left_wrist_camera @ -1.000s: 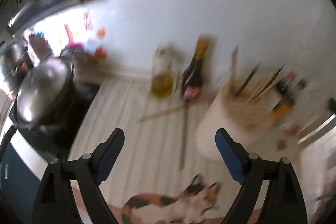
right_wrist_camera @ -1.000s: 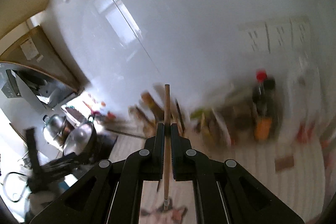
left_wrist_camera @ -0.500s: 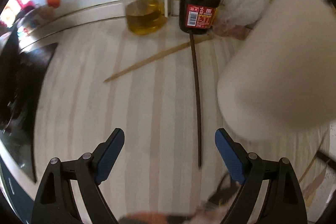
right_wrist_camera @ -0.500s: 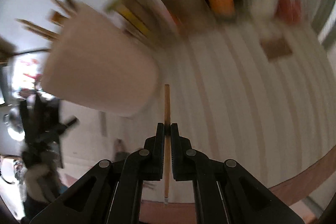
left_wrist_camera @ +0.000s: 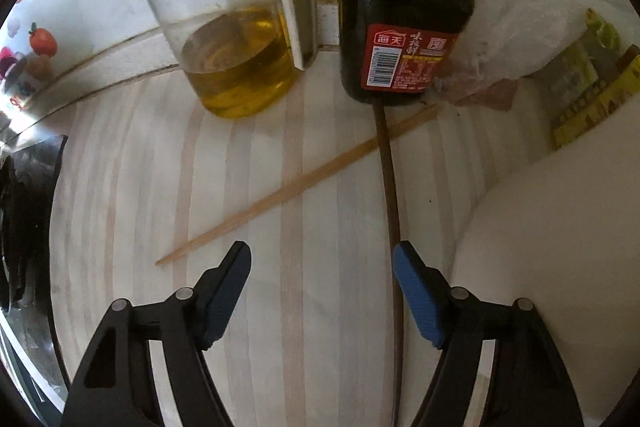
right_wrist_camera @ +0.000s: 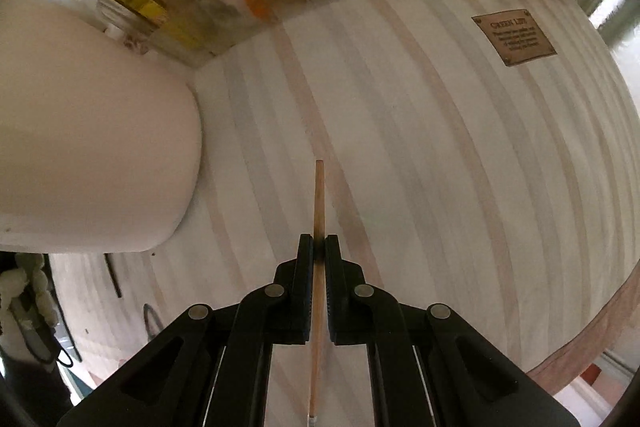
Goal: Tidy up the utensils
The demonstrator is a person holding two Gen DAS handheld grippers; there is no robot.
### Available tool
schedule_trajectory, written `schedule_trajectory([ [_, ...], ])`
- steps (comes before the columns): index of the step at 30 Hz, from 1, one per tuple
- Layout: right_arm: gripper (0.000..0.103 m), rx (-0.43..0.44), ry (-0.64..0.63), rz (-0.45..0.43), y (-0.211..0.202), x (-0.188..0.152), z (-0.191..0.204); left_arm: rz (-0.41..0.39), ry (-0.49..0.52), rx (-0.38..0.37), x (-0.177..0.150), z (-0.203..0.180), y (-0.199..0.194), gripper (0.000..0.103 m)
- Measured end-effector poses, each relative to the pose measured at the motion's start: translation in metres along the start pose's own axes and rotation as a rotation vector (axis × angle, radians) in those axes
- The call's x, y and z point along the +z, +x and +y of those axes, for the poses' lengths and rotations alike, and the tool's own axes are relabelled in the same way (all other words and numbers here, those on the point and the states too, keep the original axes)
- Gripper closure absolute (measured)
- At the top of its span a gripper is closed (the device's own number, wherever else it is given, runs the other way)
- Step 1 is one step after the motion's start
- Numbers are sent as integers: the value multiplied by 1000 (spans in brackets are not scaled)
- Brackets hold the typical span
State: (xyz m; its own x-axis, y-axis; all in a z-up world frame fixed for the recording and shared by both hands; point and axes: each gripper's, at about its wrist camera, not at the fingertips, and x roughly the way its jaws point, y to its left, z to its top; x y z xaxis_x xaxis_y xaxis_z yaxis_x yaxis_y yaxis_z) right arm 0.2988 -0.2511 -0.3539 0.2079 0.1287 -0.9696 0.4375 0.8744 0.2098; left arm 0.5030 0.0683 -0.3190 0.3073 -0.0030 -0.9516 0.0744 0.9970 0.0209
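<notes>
Below left gripper (left_wrist_camera: 322, 263), dark chopstick (left_wrist_camera: 390, 183) lies on counter (left_wrist_camera: 132, 167), long axis running away toward sauce bottle (left_wrist_camera: 404, 27), hugging right pad; jaws closing, nothing pinched. Pale chopstick (left_wrist_camera: 296, 183) crosses diagonally. Right gripper (right_wrist_camera: 319, 251) clamps stick (right_wrist_camera: 319, 195).

We have two fisheye views, each looking steeply down along its own gripper fingers, close above the striped countertop (left_wrist_camera: 320, 307). The left wrist view faces the back wall. Both share the white holder (left_wrist_camera: 560, 267), at the right edge there and at the left (right_wrist_camera: 80, 155) in the right wrist view
</notes>
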Motion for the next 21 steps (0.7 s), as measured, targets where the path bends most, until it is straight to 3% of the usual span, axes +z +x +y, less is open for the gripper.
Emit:
schedule_trajectory([
  [4,98,-25,-4,1,5,1,1,1,13,11,6,-4,7,34],
  [6,98,-44,-9,1,8,0,2,0,25,-1,8,-8,9,44],
  [7,97,-52,-11,4,9,-1,2,-14,31,-5,8,-10,7,56],
  [8,97,-59,-12,6,10,-1,4,-10,51,8,9,-14,8,76],
  [10,97,-70,-15,6,13,-2,8,25,69,-6,9,-19,15,100],
  [15,96,-81,4,12,12,-1,12,21,82,-15,-6,-20,10,102],
  [19,82,-63,18,10,7,-5,1,34,68,-19,-28,-9,4,102],
  [21,82,-60,14,19,8,-8,-2,48,53,-23,-46,-2,0,103],
])
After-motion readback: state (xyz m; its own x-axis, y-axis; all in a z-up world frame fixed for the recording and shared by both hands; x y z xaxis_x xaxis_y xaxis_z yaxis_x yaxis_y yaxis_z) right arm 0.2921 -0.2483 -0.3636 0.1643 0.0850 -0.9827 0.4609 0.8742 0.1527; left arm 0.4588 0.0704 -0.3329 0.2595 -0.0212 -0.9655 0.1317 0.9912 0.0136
